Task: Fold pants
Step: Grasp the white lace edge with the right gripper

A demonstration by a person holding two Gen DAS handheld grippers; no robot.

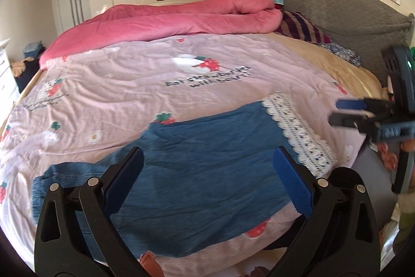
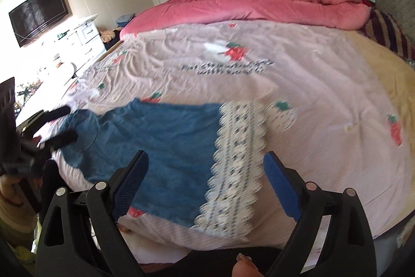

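Pants: blue denim pants (image 1: 207, 160) with white lace hem trim (image 1: 298, 131), folded flat, wrinkled.
Place: near edge of pink strawberry-print quilt (image 1: 181, 74).
Left gripper (image 1: 207, 173): jaws apart, empty.
Right gripper (image 2: 205, 188): jaws apart, empty.

We see open room across the middle of the bed (image 1: 181, 64): its pink strawberry cover lies flat and bare between the near edge and a rolled pink quilt (image 1: 168, 20) heaped along the far edge. At the near edge the folded blue pants (image 1: 207, 173) lie flat, low enough to pass over. Striped pillows (image 1: 303, 27) and the grey headboard (image 1: 337, 7) block the head end. A white dresser (image 2: 85, 38) stands just beside the foot edge.
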